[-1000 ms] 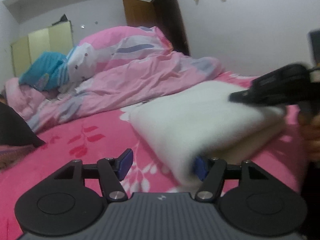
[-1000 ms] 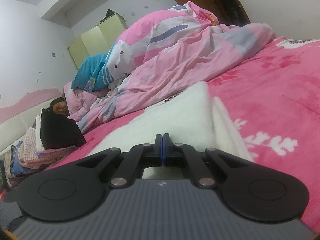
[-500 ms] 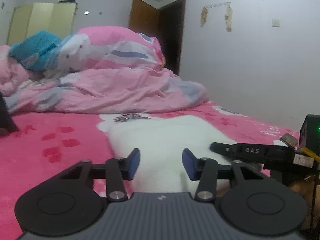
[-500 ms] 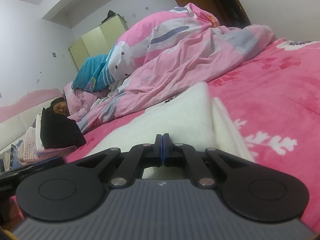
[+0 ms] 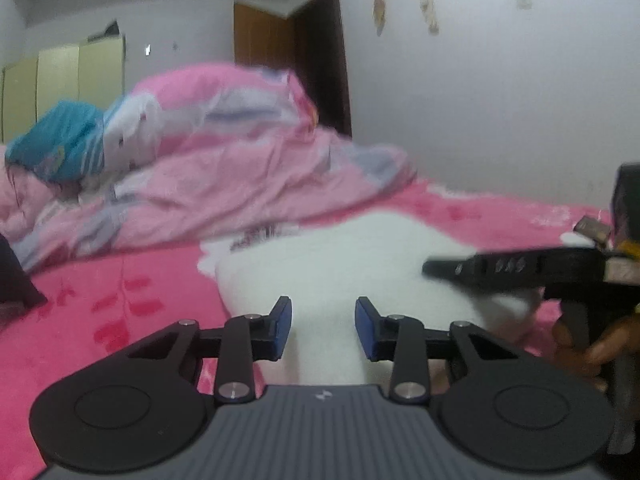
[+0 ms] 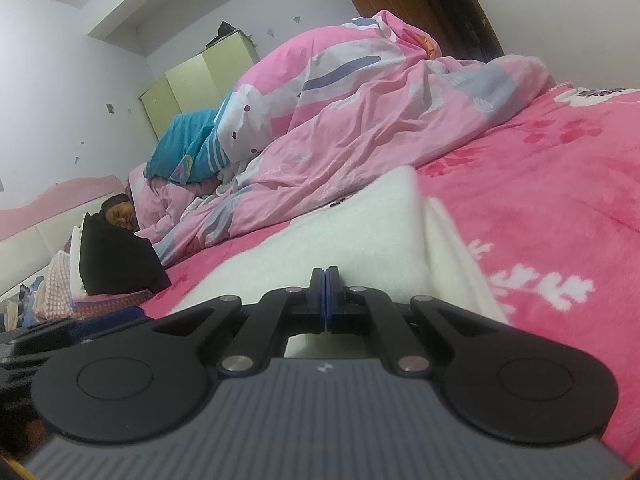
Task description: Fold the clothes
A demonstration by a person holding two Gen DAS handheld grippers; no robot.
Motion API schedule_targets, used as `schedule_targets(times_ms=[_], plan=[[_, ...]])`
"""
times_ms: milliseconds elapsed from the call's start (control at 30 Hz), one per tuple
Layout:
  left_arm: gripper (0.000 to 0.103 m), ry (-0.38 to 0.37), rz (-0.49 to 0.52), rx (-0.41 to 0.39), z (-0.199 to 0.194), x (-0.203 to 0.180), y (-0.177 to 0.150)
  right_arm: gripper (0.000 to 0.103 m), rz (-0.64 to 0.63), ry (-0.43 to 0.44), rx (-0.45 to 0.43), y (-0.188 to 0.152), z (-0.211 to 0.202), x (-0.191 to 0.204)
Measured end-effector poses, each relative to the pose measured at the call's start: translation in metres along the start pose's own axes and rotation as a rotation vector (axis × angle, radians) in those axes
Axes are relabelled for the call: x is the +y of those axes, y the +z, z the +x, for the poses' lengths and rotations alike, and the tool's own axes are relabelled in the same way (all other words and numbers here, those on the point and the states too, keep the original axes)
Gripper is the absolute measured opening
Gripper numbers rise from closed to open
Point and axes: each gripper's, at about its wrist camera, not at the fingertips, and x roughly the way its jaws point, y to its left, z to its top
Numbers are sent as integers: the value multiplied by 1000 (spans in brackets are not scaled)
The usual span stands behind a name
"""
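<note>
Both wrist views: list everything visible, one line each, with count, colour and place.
folded garment: one, white, on the bed ahead of both grippers
bedspread: one, hot pink, floral, under the garment
duvet: one, pale pink patterned, heaped behind
pillow: one, teal, at the duvet's left end
clothes pile: one, black on top, far left
wardrobe: one, pale yellow, back wall
door: one, brown, behind the bed
left gripper: black, blue fingers apart, garment edge between
right gripper: black, fingers shut, over the garment

Bare pink bedsheet point(image 6: 560, 184) lies open to my right; the heaped quilt point(image 6: 360, 120) blocks ahead, a clothes stack point(image 6: 116, 260) crowds my left.
</note>
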Motion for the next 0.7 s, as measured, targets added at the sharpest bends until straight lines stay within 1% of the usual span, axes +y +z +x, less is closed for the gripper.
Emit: schedule_targets(times_ms=[133,167,233,300,367,400,500,600,700], plan=[[40,13,39,-14,0,-6,-4,0,0,-12,0,3,-3,4],[40,11,39,-14,0,-6,-5,1,-9,-18,-17,5,-5,7],[40,7,37,-14,0,-5,-5,4,-77,-26,-88,9,-11,18],[40,6,39,-14,0,-4,-6,5,-140,-25,-133,13,-14,26],[40,5,43,-15,-1,-4,-6,4,-138,-77,-43,11,0,22],[41,3,46,-15,-1,-4,-6,2,-135,-105,7,9,8,19],[42,-5,53,-16,-1,-4,-7,2,-154,-107,29,10,10,17],[41,-23,29,-19,-5,3,-1,2,-167,-110,20,8,10,16],[40,-23,12,-54,-11,10,8,2,-166,-109,18,8,12,14]])
